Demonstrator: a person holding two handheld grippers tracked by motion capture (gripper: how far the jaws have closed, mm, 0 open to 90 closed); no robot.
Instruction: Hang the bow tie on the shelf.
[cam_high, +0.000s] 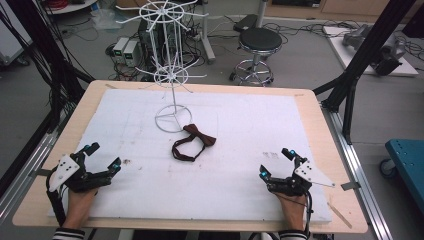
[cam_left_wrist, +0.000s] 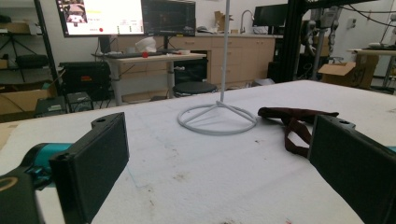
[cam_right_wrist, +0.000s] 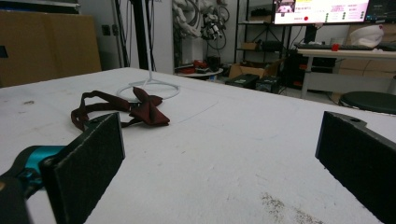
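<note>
The bow tie (cam_high: 193, 142) lies ahead of and between both grippers, touching the wire stand's ring base (cam_high: 172, 119). Left gripper (cam_high: 102, 157) and right gripper (cam_high: 276, 162) rest released, jaws wide. Its strap runs slantwise, about equally near both.

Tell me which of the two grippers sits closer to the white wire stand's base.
The left gripper. The white wire stand rises left of the table's middle, on that gripper's side; the right gripper rests farther off, beyond the bow tie.
</note>
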